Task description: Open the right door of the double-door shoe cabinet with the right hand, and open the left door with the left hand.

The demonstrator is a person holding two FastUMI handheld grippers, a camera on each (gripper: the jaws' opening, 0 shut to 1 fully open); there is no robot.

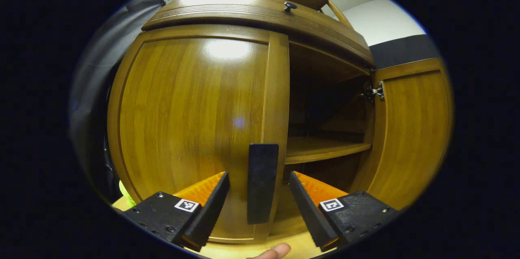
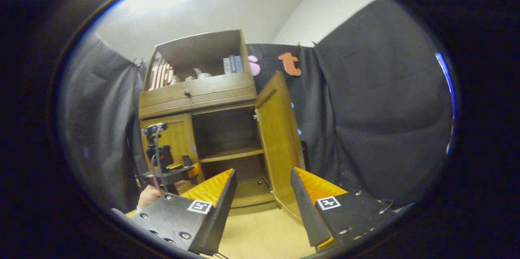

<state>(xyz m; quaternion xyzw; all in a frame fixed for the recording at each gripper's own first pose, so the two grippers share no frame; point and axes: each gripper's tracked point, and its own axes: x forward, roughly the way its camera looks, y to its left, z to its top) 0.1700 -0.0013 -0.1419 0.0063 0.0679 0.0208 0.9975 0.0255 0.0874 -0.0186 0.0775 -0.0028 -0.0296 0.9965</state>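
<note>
One door, the right door (image 2: pixel 279 137), stands swung wide while the left door (image 1: pixel 191 129) sits closed. Left gripper (image 1: pixel 259 200), fingers spread, straddles its dark handle (image 1: pixel 262 183) untouching. Right gripper (image 2: pixel 263 202) hangs spread, far from the cabinet (image 2: pixel 203 100).

Booth interior: black cloth (image 2: pixel 378 100) hangs as wall on both sides, gathered in folds; above it, a plain white wall (image 2: pixel 227 11) brightly lit from overhead. Pale wooden floor (image 2: pixel 264 234) below. Upper open shelf (image 2: pixel 199 59) holds books (image 2: pixel 232 64) and small pale items
</note>
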